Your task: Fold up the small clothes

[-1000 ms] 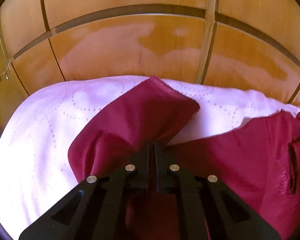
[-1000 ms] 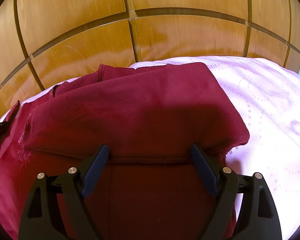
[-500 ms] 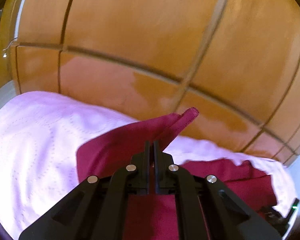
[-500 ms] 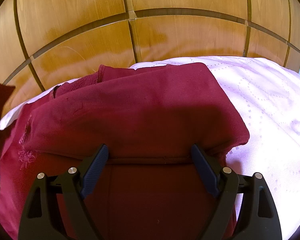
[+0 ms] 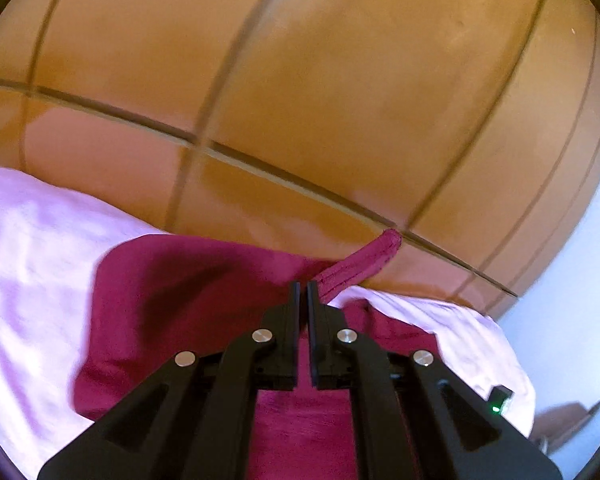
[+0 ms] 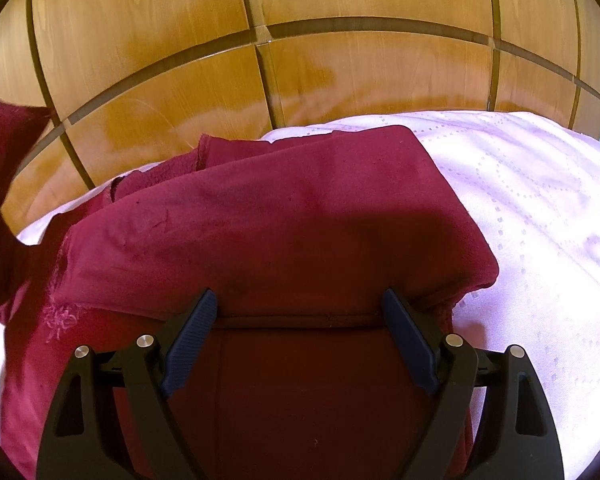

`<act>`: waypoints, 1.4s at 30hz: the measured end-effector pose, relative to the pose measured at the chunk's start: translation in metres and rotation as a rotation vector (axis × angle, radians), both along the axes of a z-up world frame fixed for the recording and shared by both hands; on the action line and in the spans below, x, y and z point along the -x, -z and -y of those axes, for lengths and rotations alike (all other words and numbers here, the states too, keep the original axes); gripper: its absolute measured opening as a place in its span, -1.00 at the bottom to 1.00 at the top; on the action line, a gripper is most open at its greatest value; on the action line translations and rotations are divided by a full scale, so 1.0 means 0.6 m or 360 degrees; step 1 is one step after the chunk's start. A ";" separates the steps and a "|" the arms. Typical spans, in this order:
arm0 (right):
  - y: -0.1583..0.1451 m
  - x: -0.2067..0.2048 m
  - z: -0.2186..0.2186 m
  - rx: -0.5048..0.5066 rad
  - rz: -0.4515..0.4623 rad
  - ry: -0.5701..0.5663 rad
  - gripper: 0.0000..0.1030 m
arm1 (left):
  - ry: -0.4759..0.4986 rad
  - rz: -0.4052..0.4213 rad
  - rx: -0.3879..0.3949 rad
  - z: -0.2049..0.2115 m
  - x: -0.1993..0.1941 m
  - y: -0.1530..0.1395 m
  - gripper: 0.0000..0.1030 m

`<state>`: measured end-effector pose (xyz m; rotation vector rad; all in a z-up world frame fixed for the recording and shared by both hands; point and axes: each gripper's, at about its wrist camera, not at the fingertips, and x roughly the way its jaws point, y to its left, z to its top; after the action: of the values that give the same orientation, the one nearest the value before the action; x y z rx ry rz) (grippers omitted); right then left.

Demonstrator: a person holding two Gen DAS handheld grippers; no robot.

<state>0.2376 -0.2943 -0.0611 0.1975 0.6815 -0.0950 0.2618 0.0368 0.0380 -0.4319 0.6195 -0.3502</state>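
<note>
A dark red garment (image 6: pixel 300 224) lies on a pale pink bedsheet (image 6: pixel 540 208), its right side folded over itself. My right gripper (image 6: pixel 300 300) is open and empty, jaws wide, low over the fold's near hem. My left gripper (image 5: pixel 303 286) is shut on the garment's left part (image 5: pixel 188 280) and holds it lifted off the sheet (image 5: pixel 32 240); a hemmed end (image 5: pixel 364 264) sticks up past the fingertips. That raised flap also shows at the left edge of the right wrist view (image 6: pixel 8 168).
A wooden panelled headboard (image 6: pixel 300 72) rises right behind the bed. In the left wrist view the headboard (image 5: pixel 340 100) fills the upper frame. A pale wall (image 5: pixel 580 280) and some blurred items (image 5: pixel 580 420) lie past the bed's right end.
My left gripper has lifted the garment's left part up off the sheet and swung it rightward. The raised flap has come into the right wrist view. The right gripper has stayed still.
</note>
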 end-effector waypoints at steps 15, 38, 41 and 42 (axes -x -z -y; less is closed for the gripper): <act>0.001 -0.001 0.001 -0.0029 0.0012 -0.0001 0.63 | 0.0265 -0.0189 -0.0027 0.230 0.008 0.108 -0.93; -0.004 0.008 0.005 -0.0030 0.0051 0.0011 0.63 | -0.0446 -0.0426 -0.0215 -0.052 0.107 0.222 0.02; -0.022 0.043 0.015 -0.0025 0.0208 0.0115 0.61 | -0.0468 -0.0414 -0.0072 -0.075 0.114 0.228 0.00; -0.031 0.056 0.021 -0.0044 0.0269 0.0131 0.58 | -0.0467 -0.0404 -0.0088 -0.073 0.115 0.226 0.02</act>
<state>0.2037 -0.3067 -0.0425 0.2571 0.5062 -0.1460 0.1928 0.0805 -0.0979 -0.5111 0.7988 0.0025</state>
